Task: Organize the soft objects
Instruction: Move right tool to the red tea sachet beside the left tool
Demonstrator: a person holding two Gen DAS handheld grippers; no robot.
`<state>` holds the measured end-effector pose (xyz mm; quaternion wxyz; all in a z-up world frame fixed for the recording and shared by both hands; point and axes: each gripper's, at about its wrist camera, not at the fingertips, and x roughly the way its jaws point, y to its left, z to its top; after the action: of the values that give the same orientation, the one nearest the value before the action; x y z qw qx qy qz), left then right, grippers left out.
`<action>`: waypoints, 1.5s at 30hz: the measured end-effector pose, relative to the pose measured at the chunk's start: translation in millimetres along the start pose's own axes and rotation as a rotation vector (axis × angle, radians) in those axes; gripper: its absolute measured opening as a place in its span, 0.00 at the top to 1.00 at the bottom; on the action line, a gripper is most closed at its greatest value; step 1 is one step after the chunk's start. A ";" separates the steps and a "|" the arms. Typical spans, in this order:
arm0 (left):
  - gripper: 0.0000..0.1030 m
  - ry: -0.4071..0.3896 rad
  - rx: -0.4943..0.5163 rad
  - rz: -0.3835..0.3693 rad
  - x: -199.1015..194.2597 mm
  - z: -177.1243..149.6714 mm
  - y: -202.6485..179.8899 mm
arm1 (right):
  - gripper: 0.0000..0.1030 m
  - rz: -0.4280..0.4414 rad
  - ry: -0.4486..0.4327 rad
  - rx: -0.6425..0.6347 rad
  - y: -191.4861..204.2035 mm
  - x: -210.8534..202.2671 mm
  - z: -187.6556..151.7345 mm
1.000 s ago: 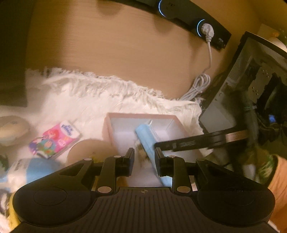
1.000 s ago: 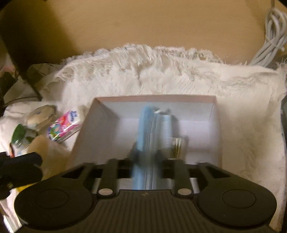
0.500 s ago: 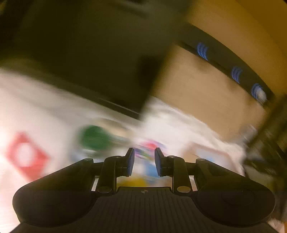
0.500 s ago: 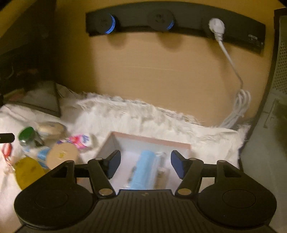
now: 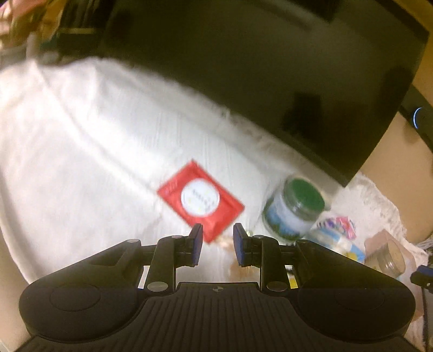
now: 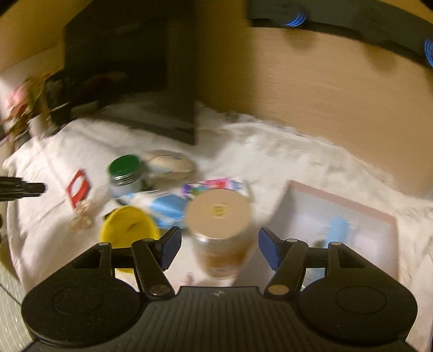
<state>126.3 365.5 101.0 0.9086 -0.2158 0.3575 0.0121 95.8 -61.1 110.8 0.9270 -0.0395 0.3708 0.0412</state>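
A red soft packet with a white round label lies on the white fluffy cloth; it also shows in the right wrist view. My left gripper hovers just short of its near corner, jaws narrowly apart and empty. My right gripper is open wide and empty above a tan-lidded jar. A pink box at the right holds a blue soft pack. A pink tissue pack and a blue-white pack lie among the jars.
A green-lidded jar stands right of the red packet. A yellow lid and a beige oval object lie nearby. A dark monitor stands behind. A black power strip runs along the wall.
The left gripper has swung left from the pink box to the red packet. The right gripper has released the blue pack in the box, opened wide and pulled back left over the jar.
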 end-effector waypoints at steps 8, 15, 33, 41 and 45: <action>0.74 0.043 -0.215 -0.028 39.3 22.3 28.6 | 0.38 0.154 -0.023 -0.170 79.8 11.2 19.5; 0.74 0.078 -0.294 -0.073 53.8 25.6 53.1 | 0.38 0.235 0.031 -0.314 159.1 57.1 35.1; 0.70 0.259 0.436 0.108 95.0 43.6 -30.4 | 0.38 0.277 0.126 -0.343 195.6 95.4 -6.8; 0.70 0.128 0.044 0.121 39.7 27.2 36.4 | 0.38 0.295 0.089 -0.326 196.7 93.5 -6.8; 0.70 0.175 -0.166 0.132 54.0 29.4 55.8 | 0.38 0.298 0.105 -0.323 197.2 94.2 -10.1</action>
<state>175.6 420.7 63.4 0.8501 -0.2663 0.4468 0.0827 136.0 138.2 30.0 0.8717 -0.1343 0.4087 0.2345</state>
